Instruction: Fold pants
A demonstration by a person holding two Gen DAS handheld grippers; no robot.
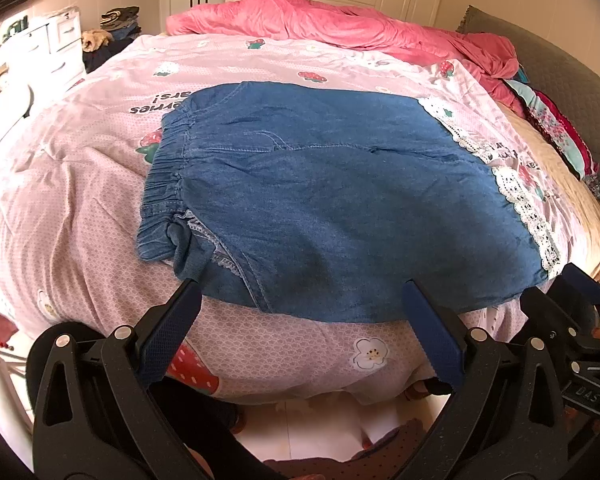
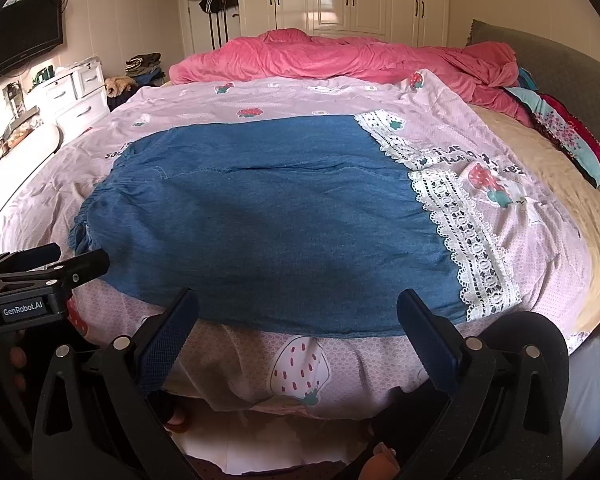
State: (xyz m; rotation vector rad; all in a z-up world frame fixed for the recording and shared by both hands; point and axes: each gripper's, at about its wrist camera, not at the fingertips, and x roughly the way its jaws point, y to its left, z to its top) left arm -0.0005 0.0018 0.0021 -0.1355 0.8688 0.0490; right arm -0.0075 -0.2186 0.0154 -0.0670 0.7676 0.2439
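Observation:
Blue denim pants (image 1: 320, 200) with white lace hems (image 1: 528, 204) lie flat across the pink strawberry quilt (image 1: 80, 184), elastic waistband at the left, legs pointing right. My left gripper (image 1: 302, 296) is open, its fingers spread at the near edge of the pants by the waistband end. In the right wrist view the pants (image 2: 268, 228) fill the middle, with the lace hems (image 2: 464, 240) at the right. My right gripper (image 2: 298, 306) is open at the near edge toward the hem end, holding nothing. The left gripper's body (image 2: 40, 276) shows at the left there.
A pink blanket (image 2: 340, 56) is bunched at the far side of the bed. Patterned clothes (image 2: 568, 136) lie by the grey headboard (image 2: 560, 68) on the right. White drawers (image 2: 76, 92) and a wall TV (image 2: 24, 44) stand left. Floor shows below the bed edge.

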